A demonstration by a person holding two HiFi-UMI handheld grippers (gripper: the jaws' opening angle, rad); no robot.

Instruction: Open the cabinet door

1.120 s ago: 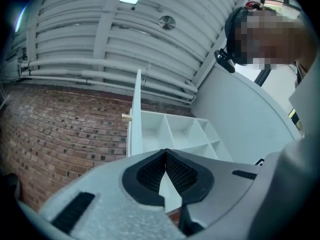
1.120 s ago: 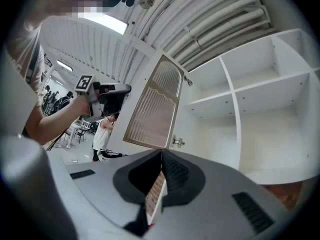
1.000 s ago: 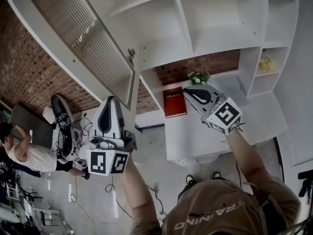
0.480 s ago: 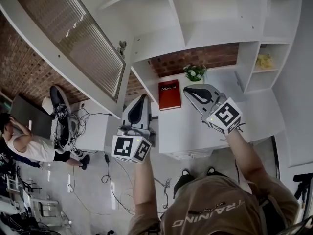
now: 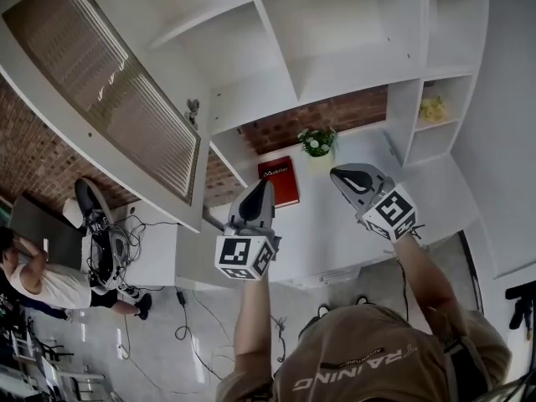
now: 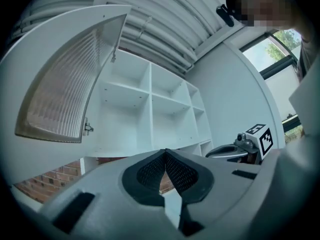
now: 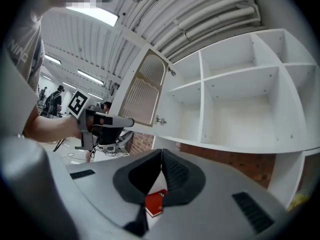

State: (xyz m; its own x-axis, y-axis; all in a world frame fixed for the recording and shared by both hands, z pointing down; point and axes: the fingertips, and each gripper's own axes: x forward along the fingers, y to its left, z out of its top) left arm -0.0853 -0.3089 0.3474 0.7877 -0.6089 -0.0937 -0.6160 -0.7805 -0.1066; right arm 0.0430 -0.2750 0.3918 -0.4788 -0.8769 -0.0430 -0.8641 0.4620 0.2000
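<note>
The person's shirt (image 5: pixel 360 367) carries pale capitals, upside down in the head view, of which "RAINING" reads; its sleeve (image 7: pixel 20 44) shows "NING" in the right gripper view. The red book (image 5: pixel 279 182) has white cover lettering too small to read. The cubes on the left gripper (image 5: pixel 265 184) and right gripper (image 5: pixel 337 172) bear only black-and-white square codes

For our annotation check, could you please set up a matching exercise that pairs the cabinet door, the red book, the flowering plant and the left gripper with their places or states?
Things:
1. cabinet door
2. red book
3. flowering plant
4. left gripper

Places or states:
A. jaws shut, holding nothing
B. swung wide open, clear of the shelves
C. stands at the back, by the brick wall
D. lies flat on the white counter

Pairs: 1-B, 2-D, 3-C, 4-A.
</note>
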